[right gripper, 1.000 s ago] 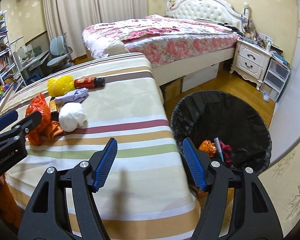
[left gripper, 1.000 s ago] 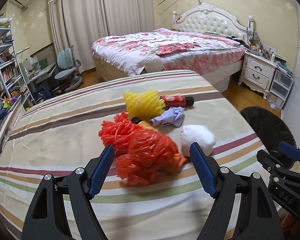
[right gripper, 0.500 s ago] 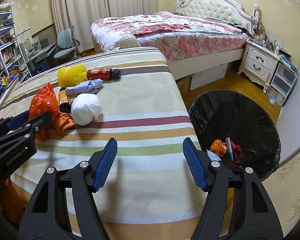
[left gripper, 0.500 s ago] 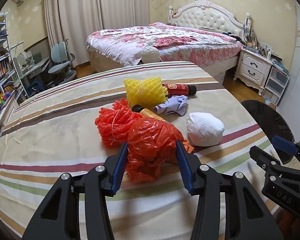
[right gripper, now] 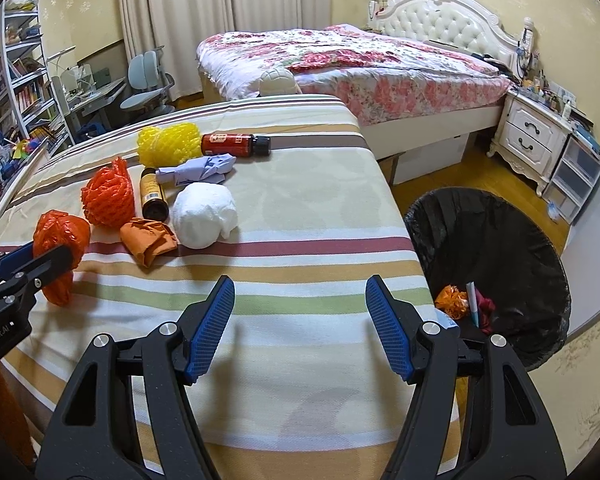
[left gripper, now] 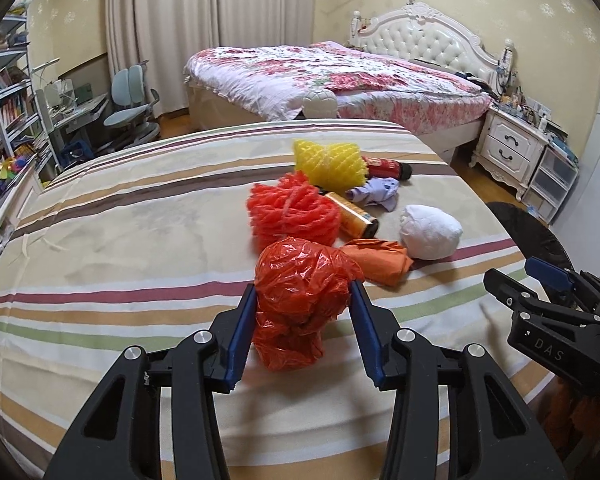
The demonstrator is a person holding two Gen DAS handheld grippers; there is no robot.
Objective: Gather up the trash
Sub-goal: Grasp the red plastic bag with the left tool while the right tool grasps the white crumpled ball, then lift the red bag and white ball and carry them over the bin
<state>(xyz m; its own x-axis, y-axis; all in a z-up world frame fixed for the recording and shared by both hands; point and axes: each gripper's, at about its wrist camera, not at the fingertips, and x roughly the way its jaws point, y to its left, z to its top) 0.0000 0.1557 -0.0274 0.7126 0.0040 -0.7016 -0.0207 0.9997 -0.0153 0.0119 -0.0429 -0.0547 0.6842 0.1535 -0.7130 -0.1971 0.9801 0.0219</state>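
My left gripper (left gripper: 302, 300) is shut on a crumpled red plastic bag (left gripper: 304, 268), its blue pads pressing both sides, just above the striped table cover (left gripper: 140, 248). The right wrist view shows the same bag (right gripper: 60, 228) at the far left. Behind it lie an orange net (left gripper: 292, 212), an orange wad (left gripper: 380, 260), a white wad (left gripper: 430, 232), an amber bottle (left gripper: 352, 214), a purple cloth (left gripper: 374, 194), a yellow foam net (left gripper: 330, 162) and a red bottle (left gripper: 384, 168). My right gripper (right gripper: 301, 282) stands open over the table's near right part, with nothing between its fingers.
A black-lined trash bin (right gripper: 488, 240) stands on the floor off the table's right edge, with an orange wad (right gripper: 452, 300) and other bits inside. A bed (right gripper: 360, 60) and nightstand (right gripper: 532, 140) lie beyond; a desk chair (left gripper: 132, 108) and shelves are at the left.
My left gripper went from open to shut on the red bag and drew it away from the pile, baring the orange wad. The right gripper stayed open and shifted a little.
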